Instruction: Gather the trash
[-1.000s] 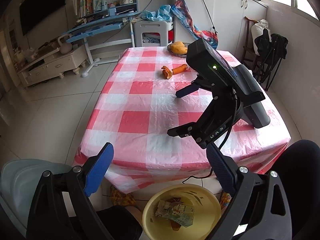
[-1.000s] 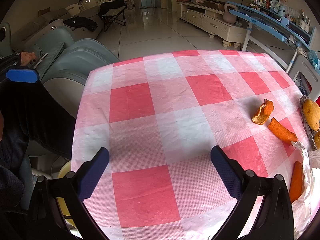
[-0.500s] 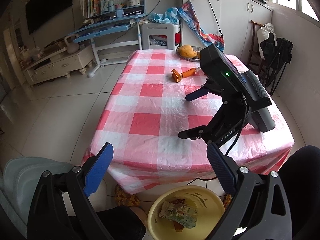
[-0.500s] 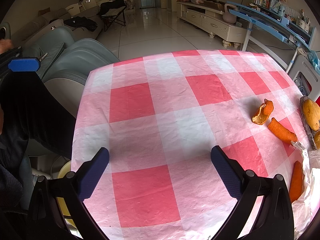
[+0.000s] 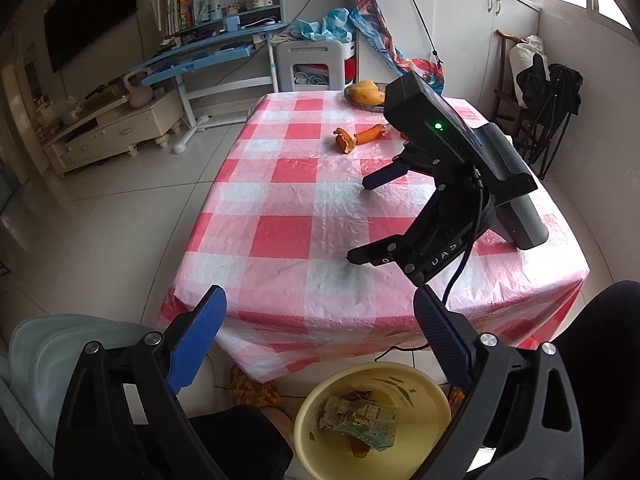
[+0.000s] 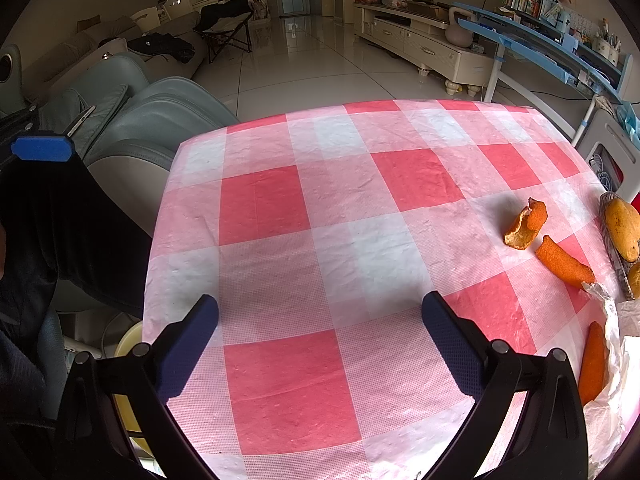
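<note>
My left gripper (image 5: 320, 340) is open and empty, raised above the yellow trash bin (image 5: 372, 420) on the floor, which holds crumpled paper scraps (image 5: 360, 424). My right gripper (image 6: 320, 344) is open and empty, low over the red-and-white checked table (image 6: 320, 220); from the left wrist view it appears as the right gripper (image 5: 364, 220). Orange peels lie at the table's far side: a curled peel (image 6: 526, 230), a long peel (image 6: 564, 262) and another peel (image 6: 594, 360) next to crumpled white paper (image 6: 612, 400). In the left wrist view the peels (image 5: 352, 140) lie beyond the right gripper.
A basket with mangoes (image 6: 622, 232) sits at the table's right edge. A grey-green armchair (image 6: 132, 120) stands left of the table, and a person's dark-clothed legs (image 5: 608, 360) are beside the bin. A blue desk (image 5: 208, 52) and white cabinet (image 5: 112, 136) stand farther back.
My left gripper has pulled up and back from the table, so more of the floor and the bin shows. The right gripper has stayed still, open.
</note>
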The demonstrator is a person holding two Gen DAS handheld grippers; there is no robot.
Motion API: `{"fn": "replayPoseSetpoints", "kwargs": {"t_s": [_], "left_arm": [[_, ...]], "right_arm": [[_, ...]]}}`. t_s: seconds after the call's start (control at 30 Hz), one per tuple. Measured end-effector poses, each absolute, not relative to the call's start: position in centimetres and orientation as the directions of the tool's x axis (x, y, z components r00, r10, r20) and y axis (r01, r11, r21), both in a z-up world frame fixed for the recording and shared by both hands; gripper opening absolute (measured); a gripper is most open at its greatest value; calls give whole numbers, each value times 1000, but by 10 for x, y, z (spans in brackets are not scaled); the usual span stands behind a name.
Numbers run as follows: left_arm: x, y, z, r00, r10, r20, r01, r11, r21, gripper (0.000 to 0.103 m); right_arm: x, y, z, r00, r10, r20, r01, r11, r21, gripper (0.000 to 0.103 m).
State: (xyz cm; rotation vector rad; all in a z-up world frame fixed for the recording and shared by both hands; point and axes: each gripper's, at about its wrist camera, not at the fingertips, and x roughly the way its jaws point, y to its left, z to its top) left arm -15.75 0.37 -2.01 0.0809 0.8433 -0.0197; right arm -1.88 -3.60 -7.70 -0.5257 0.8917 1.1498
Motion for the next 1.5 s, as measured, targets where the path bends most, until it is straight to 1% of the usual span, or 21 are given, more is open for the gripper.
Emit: {"fn": "replayPoseSetpoints", "kwargs": {"t_s": [0.2,0.43,0.83,0.97,1.2,1.4,1.5], "left_arm": [[-159,2,-21,675,34,-737,56,994,97,92],[-157,14,-26,660,53,-749,27,995,94,92],[-137,47,-35,601,10,-799,-59,998,-31,92],[-123,53,-33,591,10,-807,-82,995,-47,92],[-95,49,-26,578,16,-816,-37,999,-7,92],[-49,61,-21,567,48,-822,-80,997,3,92],[-14,62,-21,565,46,-824,-97,995,-11,92]], "right_arm": [[-19,-35,-77,136,552,-823,-934,348,78,97],[-19,-35,-77,136,552,-822,-934,347,78,97],[-11,-38,-80,136,553,-822,-935,347,78,97],[-11,-38,-80,136,553,-822,-935,347,78,97],[-11,-38,-80,136,553,-822,-935,347,78,97],[-9,-38,-81,139,552,-822,-932,353,80,97],[-11,-43,-80,163,520,-838,-910,408,76,97]]}}
